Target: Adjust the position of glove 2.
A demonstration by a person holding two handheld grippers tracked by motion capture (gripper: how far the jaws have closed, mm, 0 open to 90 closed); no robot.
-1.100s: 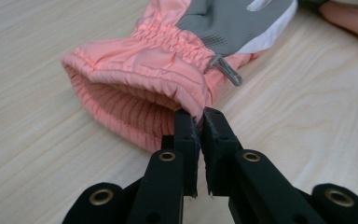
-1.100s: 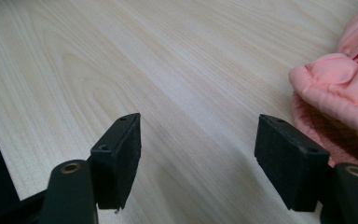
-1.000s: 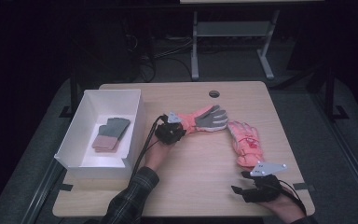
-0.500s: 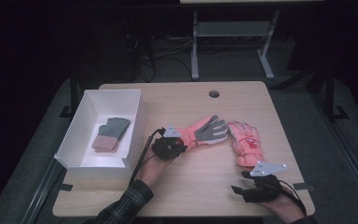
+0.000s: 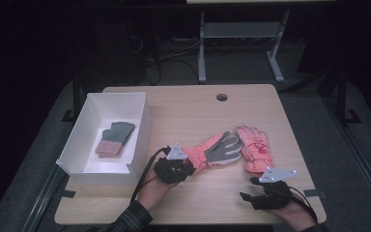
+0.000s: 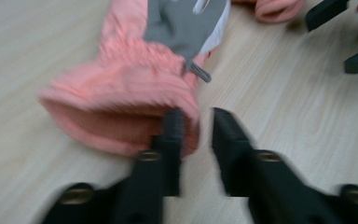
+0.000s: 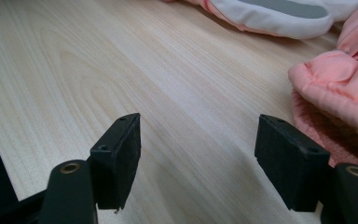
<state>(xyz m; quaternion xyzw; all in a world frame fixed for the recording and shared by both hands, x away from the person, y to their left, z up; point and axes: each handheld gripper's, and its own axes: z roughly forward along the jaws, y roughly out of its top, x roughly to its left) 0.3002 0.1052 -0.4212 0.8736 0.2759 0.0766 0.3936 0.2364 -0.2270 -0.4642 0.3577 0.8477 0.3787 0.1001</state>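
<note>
A pink glove with a grey palm (image 5: 217,150) lies mid-table, cuff toward me, fingers touching a second pink glove (image 5: 253,147) to its right. My left gripper (image 5: 189,167) sits at that cuff. In the left gripper view the glove's cuff (image 6: 130,102) lies against one jaw of the left gripper (image 6: 196,123). Its jaws have just been opening: a narrow gap shows between them, with only the cuff's edge reaching in. My right gripper (image 5: 249,189) rests at the front right, open, with bare wood between its jaws (image 7: 198,140) and the second glove's cuff (image 7: 340,79) just beside it.
A white box (image 5: 140,125) stands at the table's left and holds a grey and pink pair of gloves (image 5: 115,139). A cable hole (image 5: 221,97) sits near the far edge. The room around the table is dark, with a frame stand behind it.
My left hand pulled the grey-palmed glove toward the near edge, and its fingers now lie against the second glove. The left jaws have parted slightly. The right gripper stayed put.
</note>
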